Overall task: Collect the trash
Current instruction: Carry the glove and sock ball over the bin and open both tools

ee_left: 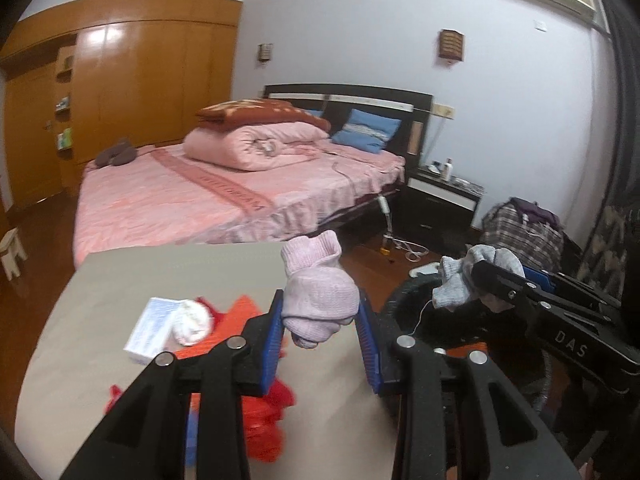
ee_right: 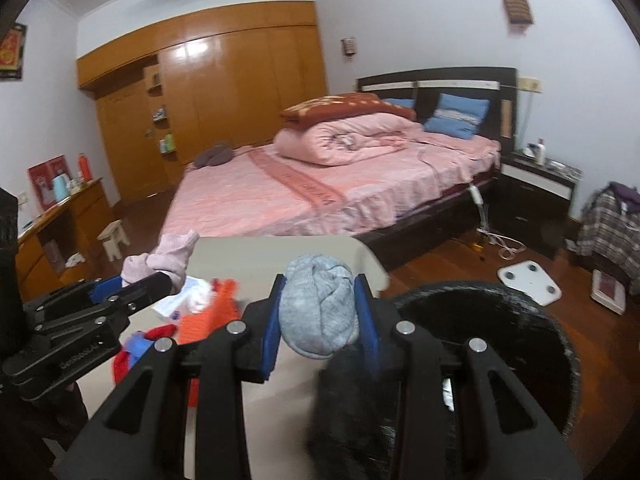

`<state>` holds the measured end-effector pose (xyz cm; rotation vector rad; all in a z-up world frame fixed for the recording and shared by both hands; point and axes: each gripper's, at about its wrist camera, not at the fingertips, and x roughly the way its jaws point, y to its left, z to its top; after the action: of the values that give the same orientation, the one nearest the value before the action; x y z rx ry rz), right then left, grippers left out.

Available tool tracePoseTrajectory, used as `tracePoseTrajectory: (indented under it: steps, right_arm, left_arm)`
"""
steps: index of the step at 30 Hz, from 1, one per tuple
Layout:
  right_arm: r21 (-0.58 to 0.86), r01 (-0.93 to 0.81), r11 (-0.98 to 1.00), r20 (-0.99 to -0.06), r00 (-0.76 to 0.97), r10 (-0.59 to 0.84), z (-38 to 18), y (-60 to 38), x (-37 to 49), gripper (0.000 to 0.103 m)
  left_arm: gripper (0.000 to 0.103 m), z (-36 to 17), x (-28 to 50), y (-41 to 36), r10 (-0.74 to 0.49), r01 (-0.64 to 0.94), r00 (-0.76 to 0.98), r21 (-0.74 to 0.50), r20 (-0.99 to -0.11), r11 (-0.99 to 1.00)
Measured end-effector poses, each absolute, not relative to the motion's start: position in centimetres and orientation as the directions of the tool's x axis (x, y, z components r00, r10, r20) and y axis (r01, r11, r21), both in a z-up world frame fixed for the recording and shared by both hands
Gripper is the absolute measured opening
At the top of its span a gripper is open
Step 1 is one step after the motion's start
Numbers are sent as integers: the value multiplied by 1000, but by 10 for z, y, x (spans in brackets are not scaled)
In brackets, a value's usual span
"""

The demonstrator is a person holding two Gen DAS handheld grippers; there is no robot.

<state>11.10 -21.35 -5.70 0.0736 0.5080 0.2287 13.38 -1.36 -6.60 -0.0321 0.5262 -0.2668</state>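
A: What is each gripper carrying?

B: The left gripper [ee_left: 320,316] is pinching a pink knitted sock [ee_left: 318,300] between narrowly parted jaws; the right gripper [ee_right: 320,312] is clamping a balled grey sock [ee_right: 318,312] the same way.

A: Where is the black bin [ee_right: 560,344] lying?

B: Just right of and below the right jaws, beside the grey table [ee_left: 160,272].

A: How is this step best being done?

B: Probably by keeping both grips firm, centring each sock over the bin's mouth, then releasing; the pink sock's loose end is hanging free and could snag the rim.

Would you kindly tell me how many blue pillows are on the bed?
2: one blue pillow against the headboard, another mostly hidden behind the quilt.
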Motion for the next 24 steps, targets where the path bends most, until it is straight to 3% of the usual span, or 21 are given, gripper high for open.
tracePoseTrajectory:
  steps: [20,21,23,24]
  right_arm:
    - [81,108,991,-525,850,-50,-98,-338,99,36]
    - [77,121,990,-526,848,-63,-99,-342,98,39]
    - [68,154,986,-529,844,-96,-101,-350,99,54]
    - [63,175,983,-526,842,-116,-101,-353,97,68]
  left_arm:
    - [37,-92,161,-136,-481,486,710,-135,-514,863]
    - [40,-93,162,-139,-486,492,707,-136,-514,860]
    - [61,-95,163,-142,-492,496,703,-141,-513,857]
    - [63,-96,163,-140,-490,491,708,-144,-509,859]
